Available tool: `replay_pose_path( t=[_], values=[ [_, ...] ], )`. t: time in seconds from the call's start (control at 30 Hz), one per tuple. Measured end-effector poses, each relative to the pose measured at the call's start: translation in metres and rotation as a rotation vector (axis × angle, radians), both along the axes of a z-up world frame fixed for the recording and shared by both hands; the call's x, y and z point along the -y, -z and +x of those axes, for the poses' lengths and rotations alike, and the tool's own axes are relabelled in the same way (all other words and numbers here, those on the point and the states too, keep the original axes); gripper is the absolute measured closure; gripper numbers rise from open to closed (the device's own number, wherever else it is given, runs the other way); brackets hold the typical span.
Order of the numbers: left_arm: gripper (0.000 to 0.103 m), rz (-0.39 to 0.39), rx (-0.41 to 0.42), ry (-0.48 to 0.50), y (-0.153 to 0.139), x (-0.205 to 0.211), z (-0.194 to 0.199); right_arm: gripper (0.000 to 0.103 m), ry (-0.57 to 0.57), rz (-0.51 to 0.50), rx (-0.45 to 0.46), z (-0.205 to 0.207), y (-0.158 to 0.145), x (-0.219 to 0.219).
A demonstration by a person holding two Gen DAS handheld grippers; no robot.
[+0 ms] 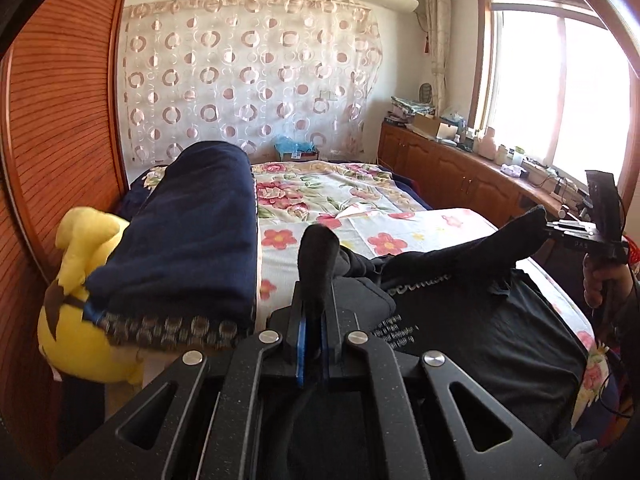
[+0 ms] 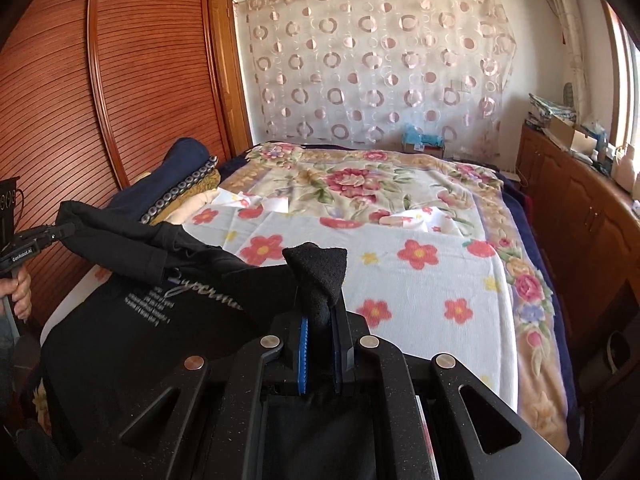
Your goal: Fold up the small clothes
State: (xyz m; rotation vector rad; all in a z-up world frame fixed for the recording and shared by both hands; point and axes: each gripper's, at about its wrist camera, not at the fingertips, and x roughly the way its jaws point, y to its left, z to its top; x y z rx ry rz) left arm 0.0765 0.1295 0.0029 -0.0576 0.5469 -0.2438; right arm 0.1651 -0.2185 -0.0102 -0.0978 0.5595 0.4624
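Holding a black T-shirt [image 1: 480,328] up by two pinched bits of cloth, we keep one in each gripper above the bed [image 2: 420,280].

Nearest us, our left gripper [image 1: 314,320] has its jaws nearly closed on a peak of black fabric, and our right gripper [image 2: 322,332] is clamped the same way on another tuft; each gripper shows at the edge of the other's view, with the garment stretched between them. The shirt's printed front hangs down over the flowered sheet. Just beside it on our left sit a yellow plush toy [image 1: 80,300] and a rolled navy blanket [image 1: 192,232]. Farther off are the wooden wardrobe [image 2: 120,100], the side cabinet [image 1: 460,168], and the circle-patterned curtain [image 2: 372,68] on the far wall.
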Motion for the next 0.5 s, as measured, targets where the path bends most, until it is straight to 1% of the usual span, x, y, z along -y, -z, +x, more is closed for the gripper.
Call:
replay_pose_path(
  t=[0.07,0.13,0.2,0.27,0.3,0.37,0.43,0.5],
  values=[
    [0.097,-0.009,0.004,-0.003,0.004,0.002,-0.018,0.094,0.005,-0.012,0.001,-0.02,0.004,0.002],
    [0.097,-0.013,-0.002,0.0,0.006,0.003,-0.037,0.094,0.007,0.005,-0.003,-0.043,0.006,0.011],
    [0.097,0.01,0.004,0.002,0.004,0.005,-0.049,0.094,0.001,0.024,-0.015,-0.065,0.008,0.02],
    [0.097,0.036,0.023,0.001,0.0,0.004,-0.059,0.094,-0.005,-0.003,-0.019,-0.082,0.011,0.025],
    [0.097,0.037,0.028,-0.002,-0.001,0.001,-0.062,0.094,-0.006,-0.019,-0.017,-0.091,0.011,0.029],
    [0.097,0.019,0.032,-0.02,-0.003,-0.007,-0.068,0.094,0.004,-0.018,-0.007,-0.104,0.007,0.037],
    [0.097,-0.005,0.027,-0.029,-0.003,-0.013,-0.078,0.094,0.022,0.011,-0.003,-0.116,0.0,0.05],
    [0.097,-0.006,0.031,-0.042,-0.002,-0.017,-0.088,0.094,0.028,0.008,0.0,-0.128,-0.004,0.057]
  ],
)
